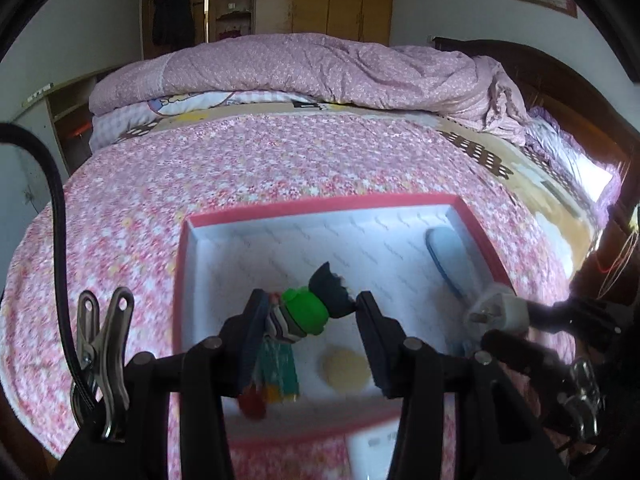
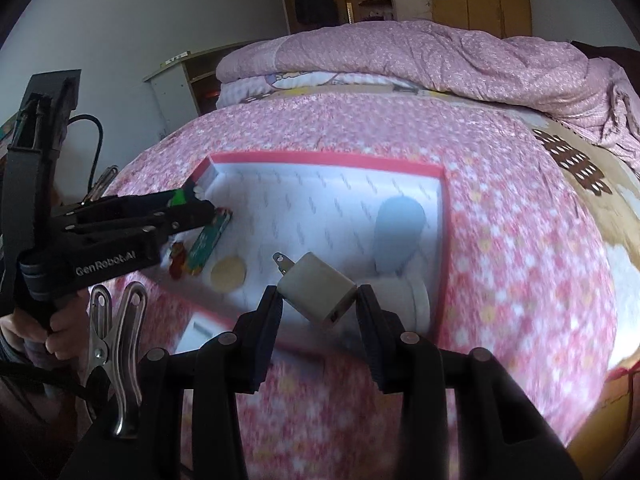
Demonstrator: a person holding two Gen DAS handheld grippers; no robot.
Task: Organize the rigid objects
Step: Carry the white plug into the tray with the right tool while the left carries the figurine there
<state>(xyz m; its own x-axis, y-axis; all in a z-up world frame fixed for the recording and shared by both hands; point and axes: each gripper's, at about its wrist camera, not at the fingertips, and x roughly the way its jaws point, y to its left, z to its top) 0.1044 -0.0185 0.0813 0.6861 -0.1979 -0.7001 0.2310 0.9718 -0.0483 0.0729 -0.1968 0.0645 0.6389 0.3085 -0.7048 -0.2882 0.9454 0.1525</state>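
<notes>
A: What is the biggest thing?
B: The bed [image 1: 200, 184] with its pink flowery cover; on it, at 6 o'clock in the left view, lies a box [image 1: 320, 206] with a red rim and white inside.

A: What is in the box?
B: A blue paddle-shaped thing [image 2: 398, 224] at 3 o'clock; a round tan disc [image 1: 346, 372] near the front; a green card [image 2: 210, 242] at 9 o'clock.

A: And the grippers?
B: The left gripper [image 1: 310, 314] is clamped on a little green toy figure [image 1: 306, 312] above the box; the right gripper [image 2: 318, 304] squeezes a white charger plug [image 2: 318, 290] over the box's front edge.
</notes>
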